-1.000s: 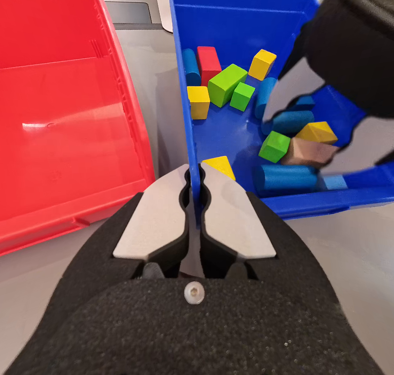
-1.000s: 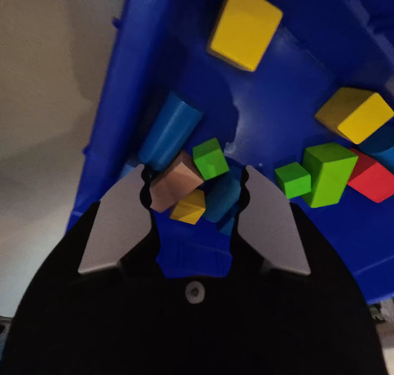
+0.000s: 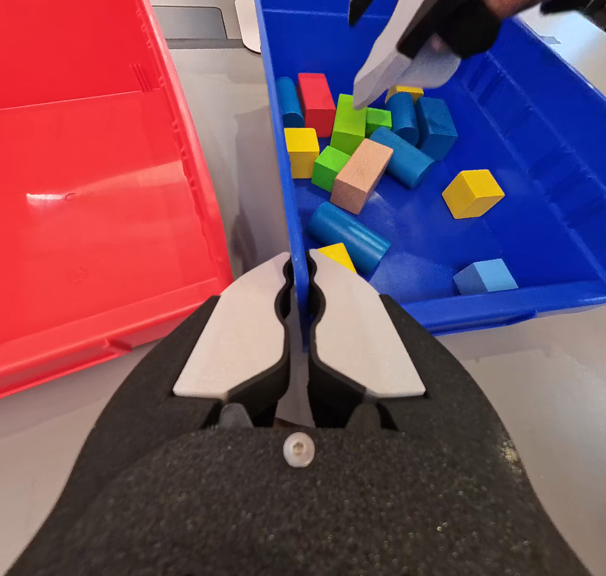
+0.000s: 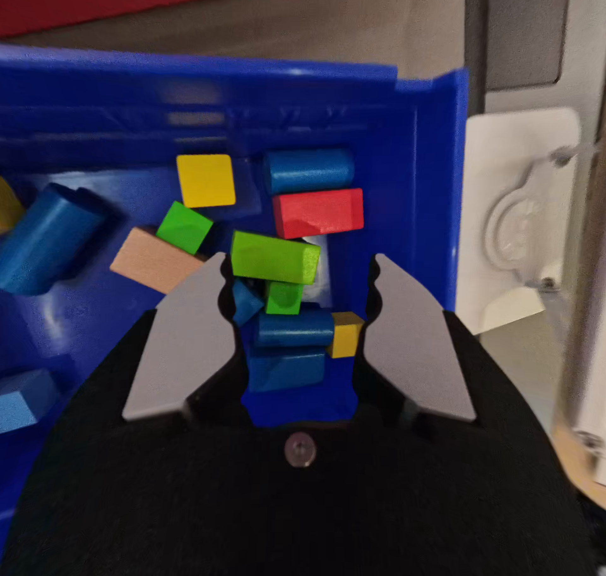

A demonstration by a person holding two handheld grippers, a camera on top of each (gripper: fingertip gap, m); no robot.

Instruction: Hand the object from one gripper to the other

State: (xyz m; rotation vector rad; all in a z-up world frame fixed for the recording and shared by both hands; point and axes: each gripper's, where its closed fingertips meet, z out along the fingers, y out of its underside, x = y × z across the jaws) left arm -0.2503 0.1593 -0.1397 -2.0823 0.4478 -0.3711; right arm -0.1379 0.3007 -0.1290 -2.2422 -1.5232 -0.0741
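Observation:
My left gripper [image 3: 300,258] is shut on the left side wall of the blue bin [image 3: 285,180], near its front corner. The bin holds several wooden blocks: a long green block [image 3: 349,124], a tan block [image 3: 360,175], a red block [image 3: 316,103], blue cylinders and yellow cubes. My right gripper [image 4: 300,258] is open and empty. It hovers over the cluster at the bin's far end, with the long green block [image 4: 272,257] between its fingertips in view. It also shows in the left wrist view [image 3: 393,91], held by a hand above the blocks.
A large red bin [image 3: 98,167] stands to the left of the blue bin [image 4: 426,167], with a narrow strip of grey table between them. A white flat part [image 4: 518,216] lies on the table behind the blue bin. A light blue cube [image 3: 483,276] sits at the bin's front right.
My right gripper has lifted from the near right blocks and moved over the far cluster, still open. The tan block and others have shifted across the bin. My left gripper still clamps the wall.

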